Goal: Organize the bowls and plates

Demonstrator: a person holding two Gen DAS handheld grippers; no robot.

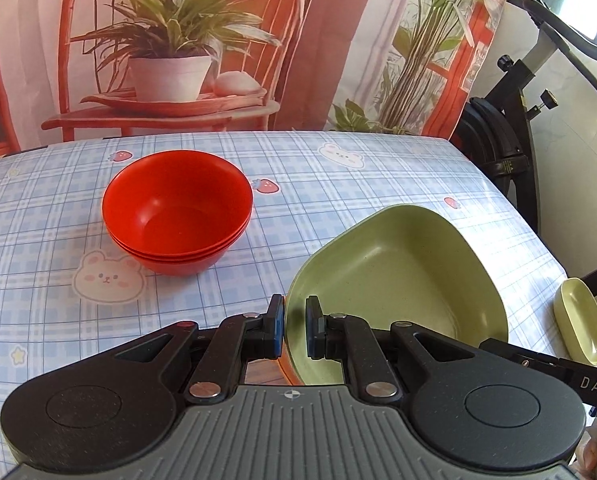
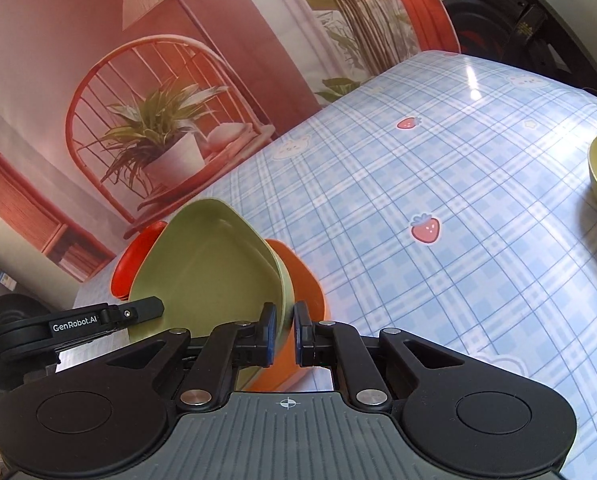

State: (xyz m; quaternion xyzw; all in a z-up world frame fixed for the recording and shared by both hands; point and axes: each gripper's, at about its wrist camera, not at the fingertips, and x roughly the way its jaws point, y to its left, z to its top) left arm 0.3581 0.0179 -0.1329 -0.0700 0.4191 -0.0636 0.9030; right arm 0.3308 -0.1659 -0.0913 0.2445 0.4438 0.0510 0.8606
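Plates: green plate [image 1: 402,276] is sitting nested on an orange plate [image 2: 302,280], lower centre-right of the left wrist frame and lower centre of the right wrist frame, tilted up off the tablecloth. Left gripper [image 1: 296,328] is clenching the near rim of the stack, one pad outside, one inside the green plate. Right gripper [image 2: 284,332] is pinching the opposite rim of the same pair, green lip and orange edge both sitting between its pads. Both tongs are closed on plate rim, neither released.

Risks, as judgement: two grippers are sharing one stack, so uneven pull is likely twisting it; a thin-rim pinch is giving little purchase and the smooth plastic may be slipping out. Orange plate is only loosely nested, so it could be sliding free if the tilt grows. Whether the left pads are catching the orange rim too is unclear, only a sliver is showing.

Around: stack of red bowls [image 1: 178,216] is standing at centre-left of the left wrist frame, near the plates but apart; in the right wrist frame it is peeking out behind the green plate at lower left. A swing toward it could be knocking it. Pale yellow dish [image 1: 582,320] is lying at the right edge, near the table edge, also at the right edge of the right wrist frame. Checked tablecloth [image 2: 458,200] is looking glossy, so dropped plates may be skidding. Exercise bike [image 1: 510,92] is standing beyond the table, upper right, out of the way.
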